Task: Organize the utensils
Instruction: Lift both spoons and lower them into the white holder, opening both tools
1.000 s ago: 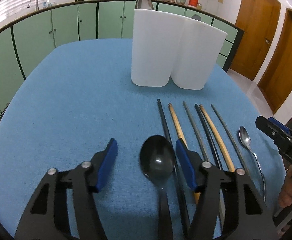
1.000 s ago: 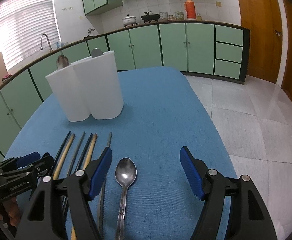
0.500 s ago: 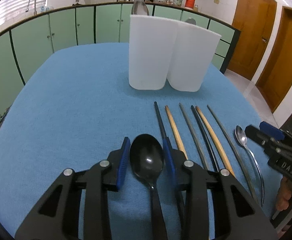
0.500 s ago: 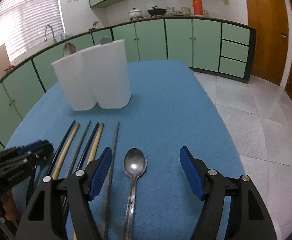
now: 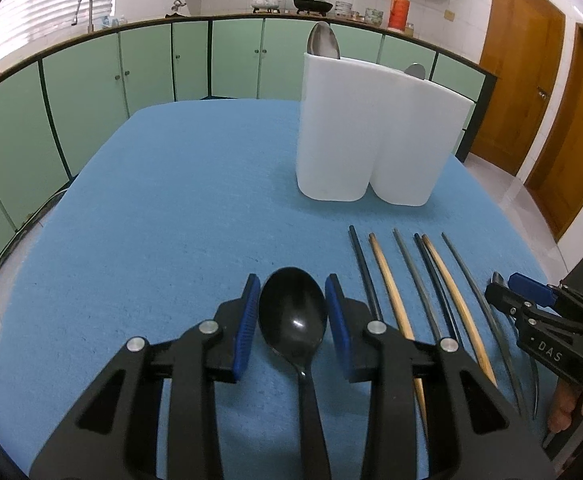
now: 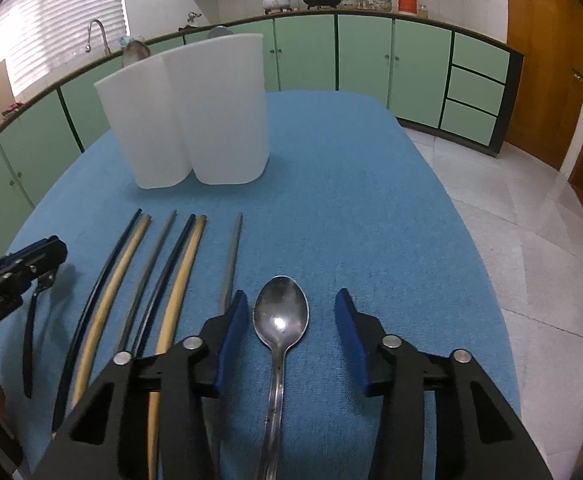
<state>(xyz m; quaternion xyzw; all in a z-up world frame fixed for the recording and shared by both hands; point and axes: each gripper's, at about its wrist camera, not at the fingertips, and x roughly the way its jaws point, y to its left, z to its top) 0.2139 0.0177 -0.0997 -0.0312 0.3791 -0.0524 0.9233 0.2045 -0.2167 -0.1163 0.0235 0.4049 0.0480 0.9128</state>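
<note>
Both grippers are black plastic frames with triangular cut-outs, silver round screws at the pivots and ribbed blue pads lining the jaws. In the left wrist view the right gripper (image 5: pixel 503 292) at four o'clock carries white "DAS" lettering; the left gripper (image 6: pixel 57 254) shows white print, too blurred to read
</note>
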